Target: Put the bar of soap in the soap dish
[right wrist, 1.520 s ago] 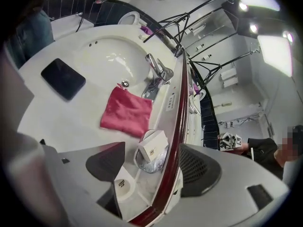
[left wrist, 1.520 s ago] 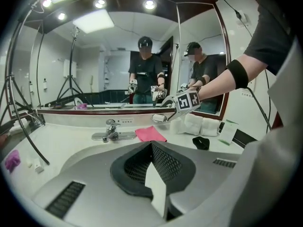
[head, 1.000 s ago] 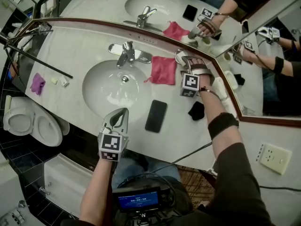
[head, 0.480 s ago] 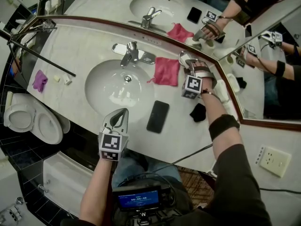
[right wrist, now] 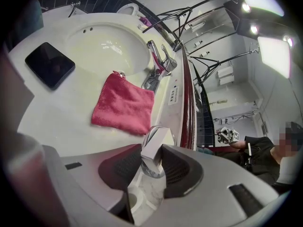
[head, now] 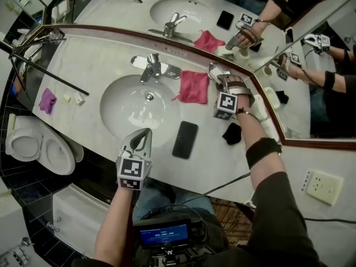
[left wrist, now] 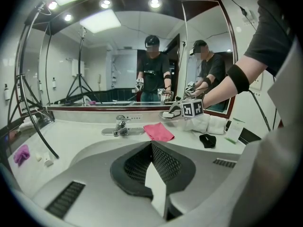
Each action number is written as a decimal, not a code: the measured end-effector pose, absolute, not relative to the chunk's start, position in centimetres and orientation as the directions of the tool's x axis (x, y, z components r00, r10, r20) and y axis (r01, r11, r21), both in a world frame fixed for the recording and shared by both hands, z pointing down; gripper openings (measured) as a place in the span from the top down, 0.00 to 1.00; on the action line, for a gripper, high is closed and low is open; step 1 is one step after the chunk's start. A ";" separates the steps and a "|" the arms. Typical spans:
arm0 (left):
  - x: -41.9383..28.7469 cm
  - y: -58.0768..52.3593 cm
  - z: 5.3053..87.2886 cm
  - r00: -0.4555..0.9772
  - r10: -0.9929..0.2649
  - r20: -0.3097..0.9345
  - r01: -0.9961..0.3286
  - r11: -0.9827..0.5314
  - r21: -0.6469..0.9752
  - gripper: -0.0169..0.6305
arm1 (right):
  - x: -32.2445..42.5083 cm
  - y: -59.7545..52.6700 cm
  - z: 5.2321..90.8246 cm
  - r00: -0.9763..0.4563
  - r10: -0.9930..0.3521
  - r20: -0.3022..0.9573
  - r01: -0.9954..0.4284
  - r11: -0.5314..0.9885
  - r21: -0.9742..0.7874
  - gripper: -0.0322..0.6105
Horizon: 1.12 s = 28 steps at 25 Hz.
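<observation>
Right gripper (right wrist: 152,157), jaws just closing, pinches one bar of soap (right wrist: 155,145) at one soap dish (right wrist: 147,170). Left gripper (head: 146,132) pressed together, empty. One pink cloth (head: 193,87) and one phone (head: 184,139) lie nearby.

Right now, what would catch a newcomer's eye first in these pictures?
The pink washcloth right of the faucet stands out on the white counter. By the mirror, the right tongs have just been closing on a white bar of soap held between them. A black phone lies in front of the sink.
</observation>
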State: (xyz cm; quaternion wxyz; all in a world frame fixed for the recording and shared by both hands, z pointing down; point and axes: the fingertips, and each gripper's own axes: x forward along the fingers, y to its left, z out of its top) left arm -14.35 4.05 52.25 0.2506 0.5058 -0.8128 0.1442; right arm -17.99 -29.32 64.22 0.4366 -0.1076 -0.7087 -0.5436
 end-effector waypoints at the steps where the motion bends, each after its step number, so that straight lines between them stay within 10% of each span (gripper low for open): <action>1: -14.3 4.0 52.1 -0.362 -0.751 0.552 -0.895 0.445 0.017 0.97 | -17.9 -29.3 64.1 -0.598 -0.323 0.733 0.623 0.388 0.679 0.72; 28: -12.7 2.4 49.1 -0.328 -0.788 0.521 -0.925 0.380 -0.008 0.97 | -14.0 -28.0 57.2 -0.656 -0.331 0.678 0.252 0.751 0.610 0.77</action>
